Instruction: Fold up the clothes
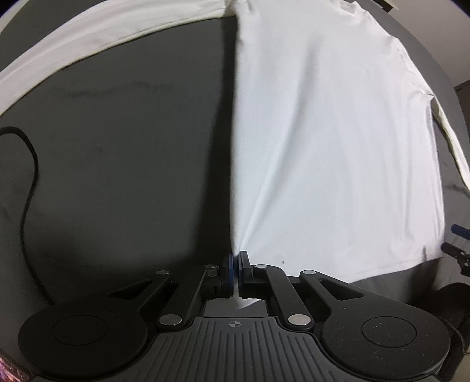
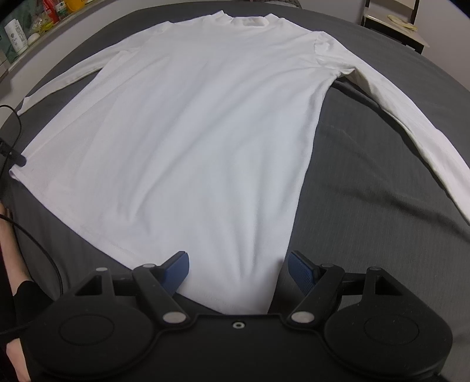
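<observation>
Right wrist camera shows the white shirt (image 2: 188,141) best. It lies flat on the dark grey bed cover (image 2: 367,191), with the neck far away and the bottom edge close to us. Both long sleeves (image 2: 411,117) are spread out to the sides, so the shirt looks ready for a first fold. The right gripper (image 2: 238,269) is spread wide, with one blue pad (image 2: 299,270) on each side of the shirt's bottom right corner. It holds nothing yet. I think it is placed there so it can pinch that corner next. The left gripper (image 1: 235,264) is squeezed tight on the shirt's bottom left corner, and little pull lines run up the cloth from the pinch. That side edge looks lifted a bit, because it throws a dark shadow on the cover beside it. I think both bottom corners are wanted so the shirt can be lifted evenly and not go crooked. A black cable (image 1: 26,176) trails over the cover on the left, well away from the shirt. A shelf with bottles and packets (image 2: 32,26) sits far off at the top left, and a chair (image 2: 396,20) stands at the top right. A bare forearm (image 2: 8,235) shows at the left edge.
</observation>
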Tool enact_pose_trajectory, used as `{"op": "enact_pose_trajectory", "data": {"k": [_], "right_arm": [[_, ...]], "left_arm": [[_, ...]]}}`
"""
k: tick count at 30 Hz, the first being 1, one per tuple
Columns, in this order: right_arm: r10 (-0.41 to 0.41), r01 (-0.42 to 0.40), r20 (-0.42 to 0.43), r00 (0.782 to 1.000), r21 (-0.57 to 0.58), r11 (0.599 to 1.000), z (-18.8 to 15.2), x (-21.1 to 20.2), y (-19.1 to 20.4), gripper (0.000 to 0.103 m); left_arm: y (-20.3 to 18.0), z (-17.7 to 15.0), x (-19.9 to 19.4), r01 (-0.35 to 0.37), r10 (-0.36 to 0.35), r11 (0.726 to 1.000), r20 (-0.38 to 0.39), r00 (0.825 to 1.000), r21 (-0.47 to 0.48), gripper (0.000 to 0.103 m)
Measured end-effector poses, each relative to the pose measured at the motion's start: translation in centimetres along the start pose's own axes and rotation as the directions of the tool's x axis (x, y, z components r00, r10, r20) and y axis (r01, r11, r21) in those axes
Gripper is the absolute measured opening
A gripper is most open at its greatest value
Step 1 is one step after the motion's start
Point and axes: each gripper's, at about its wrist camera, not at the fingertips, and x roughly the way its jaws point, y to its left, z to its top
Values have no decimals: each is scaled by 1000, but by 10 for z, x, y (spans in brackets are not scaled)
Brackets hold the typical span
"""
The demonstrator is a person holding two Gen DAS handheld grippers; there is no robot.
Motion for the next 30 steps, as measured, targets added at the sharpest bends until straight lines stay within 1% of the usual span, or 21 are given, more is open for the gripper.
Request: {"op": "enact_pose_trajectory", "data": {"k": [2, 5, 8, 9, 11, 12, 13, 14, 15, 16, 17, 18, 19, 20, 22, 23, 24, 25, 27, 29, 30], "right_arm": [[-7, 7, -15, 1000, 12, 1000, 1, 2, -1, 74], [-6, 8, -39, 999, 51, 999, 1, 6, -8, 74], [-27, 32, -45, 999, 113, 993, 1, 7, -17, 73], [-32, 38, -44, 999, 135, 990, 0, 6, -20, 72], [-27, 35, -46, 999, 189, 981, -2, 5, -28, 67], [-16, 28, -54, 998, 226, 974, -3, 6, -33, 65], [-4, 20, -61, 998, 255, 967, -3, 8, -37, 64], [15, 5, -68, 998, 285, 958, -4, 9, -42, 62], [37, -11, -77, 996, 311, 951, -5, 11, -46, 60], [57, -25, -87, 995, 333, 942, -5, 13, -50, 59], [76, -37, -96, 992, 356, 934, -6, 15, -54, 56], [93, -47, -107, 990, 372, 927, -7, 18, -57, 53], [104, -53, -113, 988, 383, 922, -7, 20, -59, 53], [112, -60, -114, 987, 385, 921, -7, 21, -60, 53], [124, -71, -116, 985, 379, 923, -6, 22, -61, 48], [126, -73, -123, 984, 369, 926, -6, 22, -61, 37], [128, -74, -130, 983, 360, 930, -6, 22, -60, 18], [130, -75, -138, 982, 350, 934, -7, 23, -59, 9], [126, -71, -145, 981, 336, 939, -8, 23, -56, 6], [112, -60, -142, 983, 330, 942, -9, 22, -53, 5], [113, -60, -152, 982, 318, 946, -9, 20, -52, 4]], "left_arm": [[0, 3, 9, -18, 18, 1000, -5, 1000, -10, 2], [-2, 11, 25, -49, 48, 999, -51, 998, -13, 3], [-2, 19, 38, -82, 80, 996, -92, 993, -24, 4], [-3, 22, 40, -86, 83, 996, -100, 992, -24, 7], [-6, 26, 40, -93, 91, 996, -109, 990, -12, 8], [-8, 28, 40, -97, 96, 995, -115, 989, -4, 11], [-8, 29, 39, -102, 102, 995, -124, 987, 5, 17], [-8, 30, 38, -108, 108, 994, -130, 986, 12, 44], [-8, 31, 36, -114, 116, 993, -134, 984, 16, 79], [-7, 32, 32, -114, 115, 993, -125, 985, 16, 90], [-4, 32, 26, -104, 105, 994, -98, 990, 11, 92], [-2, 34, 20, -96, 96, 995, -73, 993, 8, 92], [-1, 37, 13, -82, 83, 997, -48, 995, 8, 92], [-1, 40, 7, -65, 66, 998, -16, 998, 10, 92], [-7, 47, -4, -35, 33, 999, 49, 998, 32, 92], [-11, 51, -9, -21, 17, 999, 82, 996, 48, 92], [-15, 55, -13, -10, 2, 998, 112, 994, 67, 92], [-20, 59, -15, -6, -7, 996, 141, 990, 93, 92], [-37, 68, -18, -10, -21, 988, 201, 979, 152, 92], [-41, 74, -22, -13, -41, 978, 255, 966, 206, 92], [-48, 54, -37, -13, -54, 973, 279, 959, 231, 92]]}}
